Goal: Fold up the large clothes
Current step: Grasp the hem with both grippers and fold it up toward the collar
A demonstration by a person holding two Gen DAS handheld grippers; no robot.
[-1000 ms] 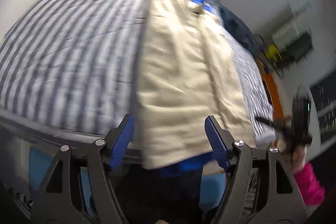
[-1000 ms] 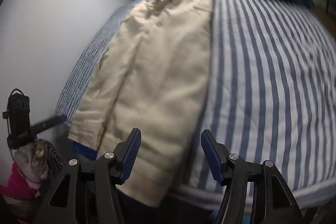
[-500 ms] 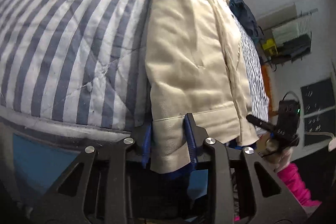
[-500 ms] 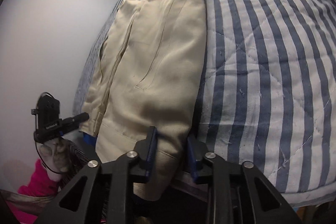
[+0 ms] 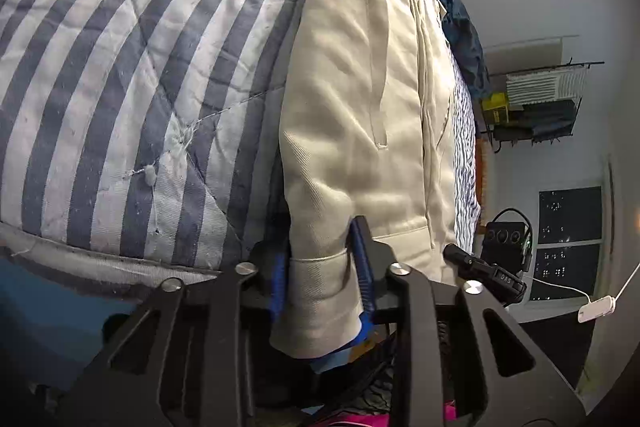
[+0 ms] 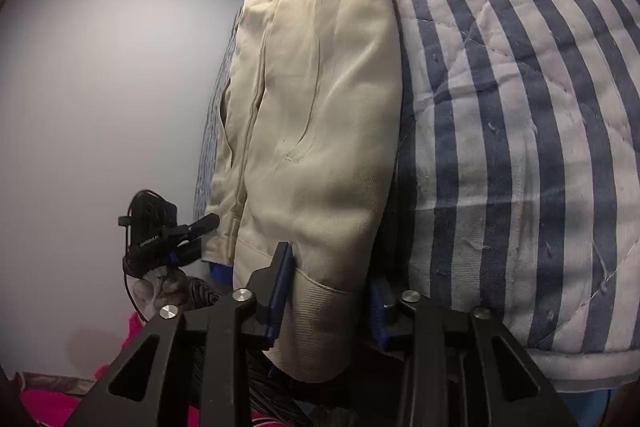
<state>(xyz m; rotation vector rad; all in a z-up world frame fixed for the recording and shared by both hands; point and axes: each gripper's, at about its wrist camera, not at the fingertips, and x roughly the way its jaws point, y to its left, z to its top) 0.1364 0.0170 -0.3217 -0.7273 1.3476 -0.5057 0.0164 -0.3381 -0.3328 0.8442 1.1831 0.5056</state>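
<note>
A beige jacket (image 5: 360, 87) with a blue lining lies lengthwise on a bed covered by a blue-and-white striped quilt (image 5: 120, 67). Its near hem hangs over the bed's front edge. My left gripper (image 5: 320, 263) is shut on the hem at the jacket's left bottom corner. My right gripper (image 6: 330, 283) is shut on the hem at the right bottom corner of the jacket (image 6: 320, 107). Each gripper shows in the other's view, the right one (image 5: 488, 267) and the left one (image 6: 168, 235).
The striped quilt (image 6: 520, 107) spreads wide on both sides of the jacket. A dark blue garment (image 5: 464, 39) lies at the far end of the bed. A wire shelf (image 5: 536, 103) hangs on the wall. Pink fabric (image 6: 136, 379) lies below.
Both grippers came in from open to the jacket's hem and closed on it. The camera views are now closer to the bed edge.
</note>
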